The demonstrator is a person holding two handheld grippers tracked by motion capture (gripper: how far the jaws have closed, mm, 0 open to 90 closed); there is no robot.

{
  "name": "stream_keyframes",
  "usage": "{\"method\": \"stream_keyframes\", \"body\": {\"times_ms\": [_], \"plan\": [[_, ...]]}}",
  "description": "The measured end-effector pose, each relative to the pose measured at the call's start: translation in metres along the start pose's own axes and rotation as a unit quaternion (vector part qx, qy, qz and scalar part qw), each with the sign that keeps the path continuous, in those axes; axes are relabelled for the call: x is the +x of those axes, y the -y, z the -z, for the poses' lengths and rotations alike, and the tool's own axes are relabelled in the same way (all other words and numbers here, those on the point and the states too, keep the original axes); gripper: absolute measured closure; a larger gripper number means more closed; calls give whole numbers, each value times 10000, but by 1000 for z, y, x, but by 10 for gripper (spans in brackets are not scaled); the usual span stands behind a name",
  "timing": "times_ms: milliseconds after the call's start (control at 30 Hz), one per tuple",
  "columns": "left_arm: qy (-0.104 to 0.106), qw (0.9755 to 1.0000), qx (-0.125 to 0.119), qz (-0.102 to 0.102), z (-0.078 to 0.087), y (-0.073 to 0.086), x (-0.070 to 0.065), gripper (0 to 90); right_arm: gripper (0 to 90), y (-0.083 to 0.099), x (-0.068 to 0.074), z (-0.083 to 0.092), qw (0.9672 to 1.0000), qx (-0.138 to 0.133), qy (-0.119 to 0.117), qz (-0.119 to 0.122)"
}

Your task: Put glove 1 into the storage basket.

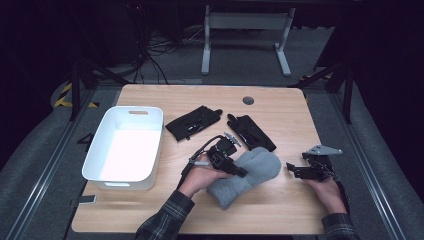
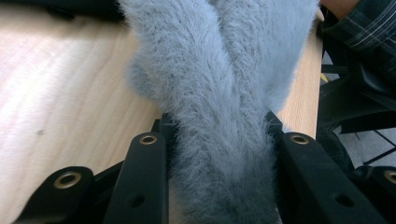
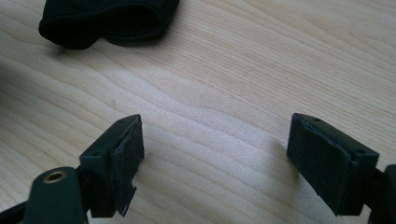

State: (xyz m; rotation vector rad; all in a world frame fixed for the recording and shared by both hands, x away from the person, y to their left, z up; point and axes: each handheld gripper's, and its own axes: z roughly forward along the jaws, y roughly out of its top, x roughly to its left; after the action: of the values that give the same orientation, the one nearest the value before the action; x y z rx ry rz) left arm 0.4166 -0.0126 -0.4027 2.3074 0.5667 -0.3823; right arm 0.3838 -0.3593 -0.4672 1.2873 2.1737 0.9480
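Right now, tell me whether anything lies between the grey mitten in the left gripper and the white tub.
Nothing visible blocks it. The left gripper is clamped on the grey mitten, and bare table lies between it and the white tub. The two black gloves lie farther back, off that line.

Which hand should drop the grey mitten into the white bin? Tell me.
Left. The left gripper already clamps the grey mitten and sits nearer the white bin; the right gripper is open over bare table.
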Motion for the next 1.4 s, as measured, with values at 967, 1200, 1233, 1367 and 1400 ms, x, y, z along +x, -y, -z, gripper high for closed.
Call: {"method": "stream_keyframes", "body": {"times_ms": [967,1200,1233,1367,1400], "plan": [[-606,9970,-468,139,85,-1,4,662,196,0,0,0,10000,0,-2,3],[-833,9944,-605,220,109,3,7,659,193,0,0,0,10000,1,13,-5],[-851,9942,-612,227,113,4,7,659,193,0,0,0,10000,0,16,-8],[-987,9927,-637,274,127,8,10,659,193,0,0,0,10000,0,16,-9],[-1022,9923,-640,285,131,9,11,659,193,0,0,0,10000,0,17,-7]]}}
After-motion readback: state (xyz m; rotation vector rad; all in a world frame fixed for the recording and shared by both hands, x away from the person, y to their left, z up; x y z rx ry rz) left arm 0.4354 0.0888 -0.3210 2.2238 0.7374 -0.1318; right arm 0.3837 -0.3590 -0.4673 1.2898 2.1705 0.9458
